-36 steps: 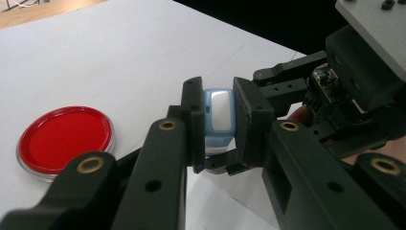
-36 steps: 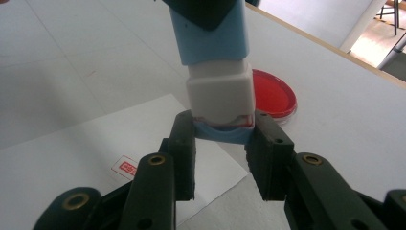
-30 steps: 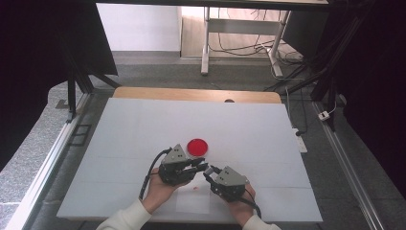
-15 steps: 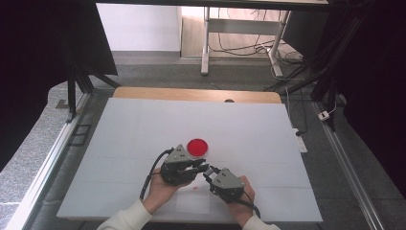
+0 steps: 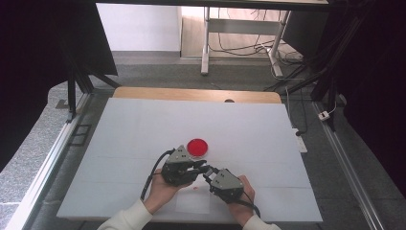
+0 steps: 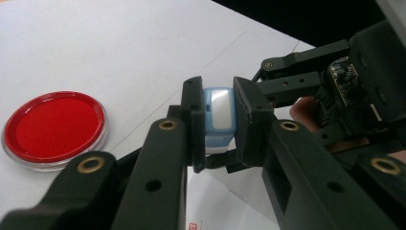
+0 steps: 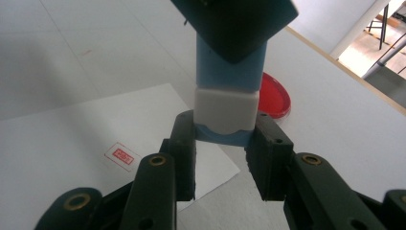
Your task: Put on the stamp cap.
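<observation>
both grippers clamp one blue-and-white stamp point(image 6: 218, 120) in the air at 6 o'clock of the red ink pad point(image 5: 197, 146): left gripper point(image 6: 218, 124) on the blue body, right gripper point(image 7: 224, 139) on the white end. a skewed pull could twist it loose onto the stamped paper point(image 7: 72, 139).

Red round dish point(image 5: 197, 146) sits on the white table point(image 5: 143, 129), near the front middle. White paper sheet point(image 7: 72, 139) lies flat near the front edge, small red stamp mark point(image 7: 120, 155) printed on it.
</observation>
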Tool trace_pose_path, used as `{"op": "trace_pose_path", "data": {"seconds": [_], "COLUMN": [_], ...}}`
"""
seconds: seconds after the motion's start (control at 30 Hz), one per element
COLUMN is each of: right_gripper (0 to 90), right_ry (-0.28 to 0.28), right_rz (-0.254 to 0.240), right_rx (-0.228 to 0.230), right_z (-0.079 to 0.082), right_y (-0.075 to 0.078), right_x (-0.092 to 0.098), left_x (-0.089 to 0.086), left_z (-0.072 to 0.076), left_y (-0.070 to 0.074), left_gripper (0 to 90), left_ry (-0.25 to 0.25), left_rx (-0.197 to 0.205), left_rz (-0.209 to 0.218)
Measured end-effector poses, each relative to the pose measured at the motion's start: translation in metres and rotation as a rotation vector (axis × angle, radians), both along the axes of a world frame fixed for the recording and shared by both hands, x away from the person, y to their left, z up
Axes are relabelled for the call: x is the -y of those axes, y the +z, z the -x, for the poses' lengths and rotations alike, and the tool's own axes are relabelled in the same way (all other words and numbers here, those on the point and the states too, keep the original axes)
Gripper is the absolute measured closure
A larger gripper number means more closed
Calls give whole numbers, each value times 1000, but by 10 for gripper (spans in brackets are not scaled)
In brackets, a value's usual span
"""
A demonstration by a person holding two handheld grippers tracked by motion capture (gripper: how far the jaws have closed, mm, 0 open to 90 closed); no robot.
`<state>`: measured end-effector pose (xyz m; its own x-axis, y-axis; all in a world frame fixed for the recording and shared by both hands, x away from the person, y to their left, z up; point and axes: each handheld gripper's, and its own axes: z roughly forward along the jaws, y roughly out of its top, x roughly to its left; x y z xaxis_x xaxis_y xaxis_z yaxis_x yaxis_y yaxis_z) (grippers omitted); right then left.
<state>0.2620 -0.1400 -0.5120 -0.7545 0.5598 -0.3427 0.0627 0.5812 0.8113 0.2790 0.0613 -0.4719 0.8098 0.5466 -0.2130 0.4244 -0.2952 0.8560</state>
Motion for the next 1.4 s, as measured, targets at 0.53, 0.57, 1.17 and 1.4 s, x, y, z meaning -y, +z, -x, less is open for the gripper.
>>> {"op": "trace_pose_path", "data": {"seconds": [0.53,0.57,1.17,1.4], "right_gripper": [637,635,512,474], "right_ry": [16,15,33,42], "right_rz": [-7,-1,-87,-113], "right_rx": [-25,-32,-117,-153], "right_z": [-4,-4,-11,-14], "right_y": [-5,-5,-4,-2], "right_x": [1,2,11,20], "left_x": [-5,-4,-12,-23], "left_z": [-4,-4,-5,-10], "left_y": [-3,-3,3,7], "left_gripper": [755,754,754,754], "left_ry": [-4,-4,3,5], "left_rx": [-26,-25,-12,-31], "left_rz": [17,15,34,56]}}
